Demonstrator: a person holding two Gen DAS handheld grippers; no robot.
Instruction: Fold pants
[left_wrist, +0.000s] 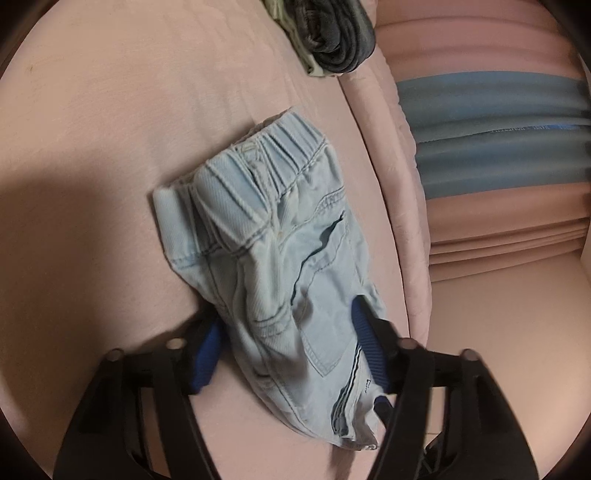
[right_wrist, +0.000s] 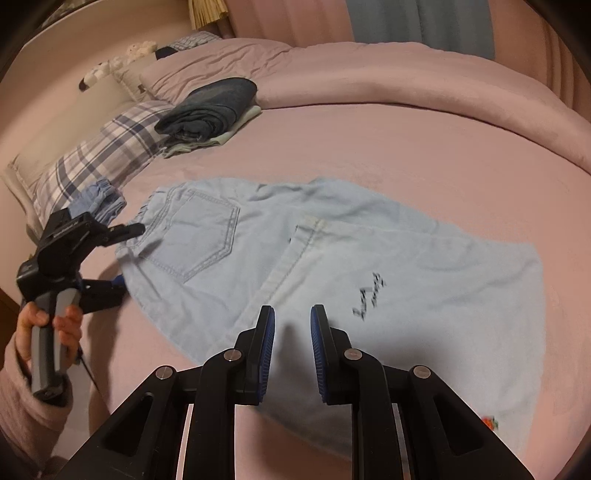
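Observation:
Light blue denim pants (right_wrist: 332, 266) lie flat on the pink bed, waistband at the left, legs to the right, a back pocket facing up. My left gripper (right_wrist: 122, 266) is at the waistband end with its jaws wide apart around the fabric; in the left wrist view (left_wrist: 288, 339) the waistband part of the pants (left_wrist: 280, 236) bunches between its blue fingers (left_wrist: 365, 332). My right gripper (right_wrist: 292, 332) hovers over the middle of the pants with its jaws partly open and nothing between them.
A folded stack of dark jeans (right_wrist: 210, 107) over pale clothes lies further back on the bed. A plaid pillow (right_wrist: 92, 155) and a small blue garment (right_wrist: 98, 199) are at the left. A rolled pink duvet (right_wrist: 406, 81) runs along the far side.

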